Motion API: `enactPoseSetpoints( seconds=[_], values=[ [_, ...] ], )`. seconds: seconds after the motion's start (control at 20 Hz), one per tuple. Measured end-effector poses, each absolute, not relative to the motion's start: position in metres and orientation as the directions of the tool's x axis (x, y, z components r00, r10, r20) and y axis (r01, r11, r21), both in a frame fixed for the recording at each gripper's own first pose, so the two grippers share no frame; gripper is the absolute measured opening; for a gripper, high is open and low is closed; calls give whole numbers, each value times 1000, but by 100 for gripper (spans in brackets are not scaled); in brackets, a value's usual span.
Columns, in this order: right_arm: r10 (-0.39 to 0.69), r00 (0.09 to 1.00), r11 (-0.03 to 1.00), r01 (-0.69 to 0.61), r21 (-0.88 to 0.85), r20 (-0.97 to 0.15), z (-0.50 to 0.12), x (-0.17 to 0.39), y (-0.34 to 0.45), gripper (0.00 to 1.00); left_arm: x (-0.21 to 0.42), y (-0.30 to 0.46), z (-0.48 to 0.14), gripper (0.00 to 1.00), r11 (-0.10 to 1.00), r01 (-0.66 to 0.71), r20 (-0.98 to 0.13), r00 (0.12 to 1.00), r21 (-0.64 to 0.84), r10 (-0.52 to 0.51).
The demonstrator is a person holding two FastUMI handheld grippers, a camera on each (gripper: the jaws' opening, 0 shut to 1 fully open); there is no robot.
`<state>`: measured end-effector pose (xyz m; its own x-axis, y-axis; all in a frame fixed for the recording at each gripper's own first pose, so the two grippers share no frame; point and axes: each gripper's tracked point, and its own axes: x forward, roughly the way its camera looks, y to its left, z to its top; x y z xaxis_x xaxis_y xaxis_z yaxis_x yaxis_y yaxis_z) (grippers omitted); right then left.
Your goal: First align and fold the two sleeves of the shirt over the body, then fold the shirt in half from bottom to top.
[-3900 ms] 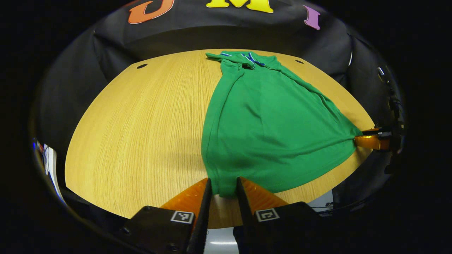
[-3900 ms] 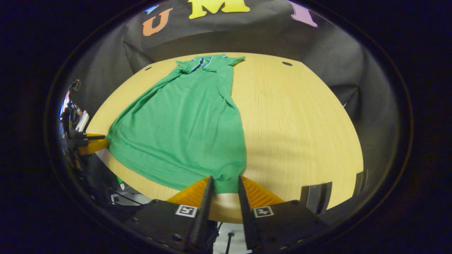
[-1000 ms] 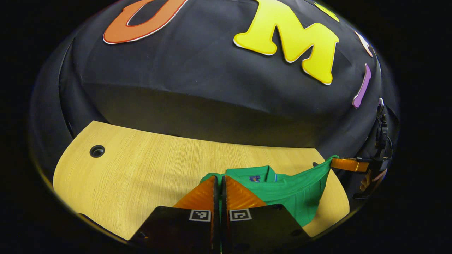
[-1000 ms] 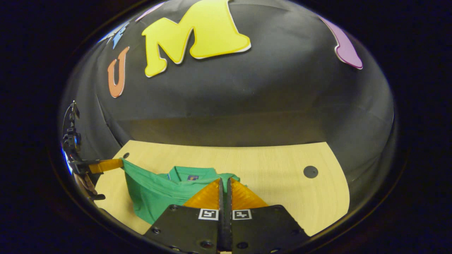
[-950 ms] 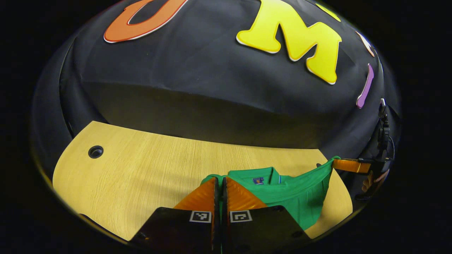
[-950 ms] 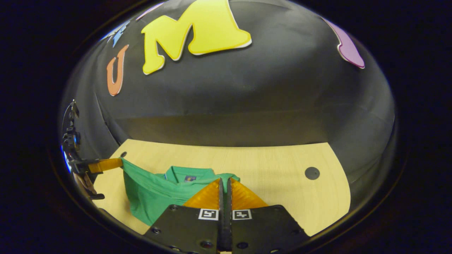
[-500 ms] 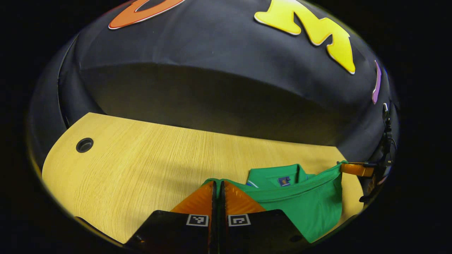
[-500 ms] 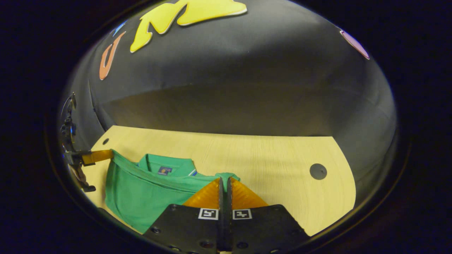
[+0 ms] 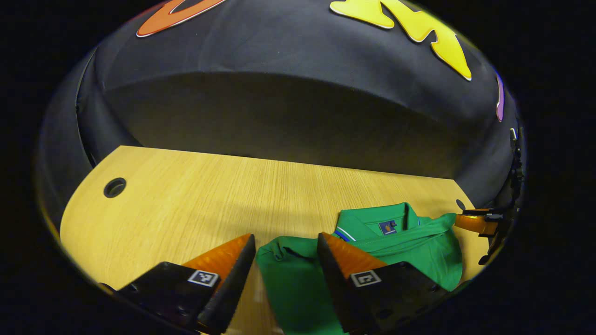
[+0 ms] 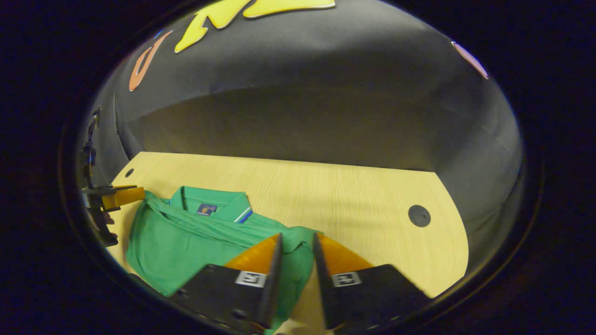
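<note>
On table (image 9: 186,195), your left gripper (image 9: 286,242) and right gripper (image 10: 296,239) now spread wide, hem released; shirt (image 10: 195,237) lies folded, task looks done.

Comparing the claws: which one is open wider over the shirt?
The left claw: its fingers stand well apart, with a corner of the green shirt lying loose between them. The right claw is open too, but its gap is narrower.
</note>
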<state>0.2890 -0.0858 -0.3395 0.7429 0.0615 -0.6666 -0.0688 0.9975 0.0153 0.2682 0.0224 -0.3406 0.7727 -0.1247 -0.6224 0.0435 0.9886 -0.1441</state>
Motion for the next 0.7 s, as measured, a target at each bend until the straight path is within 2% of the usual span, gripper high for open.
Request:
enactPoseSetpoints(
  seconds=[0.05,0.15,0.4,0.7],
  values=[
    [54,757,998,-64,8,-651,-329,283,-86,63,266,26,-331,100,989,31,-608,786,-144,-113],
    [42,786,999,-48,7,-617,-302,270,-83,98,260,36,-300,100,991,-1,-573,816,-133,-75],
    [-20,891,1000,7,-30,-454,-194,210,-75,98,217,36,-188,100,994,7,-454,889,-106,-54],
    [-33,966,999,29,-23,-258,-69,87,-46,96,109,3,-48,100,996,74,-273,958,-56,-86]
  ],
)
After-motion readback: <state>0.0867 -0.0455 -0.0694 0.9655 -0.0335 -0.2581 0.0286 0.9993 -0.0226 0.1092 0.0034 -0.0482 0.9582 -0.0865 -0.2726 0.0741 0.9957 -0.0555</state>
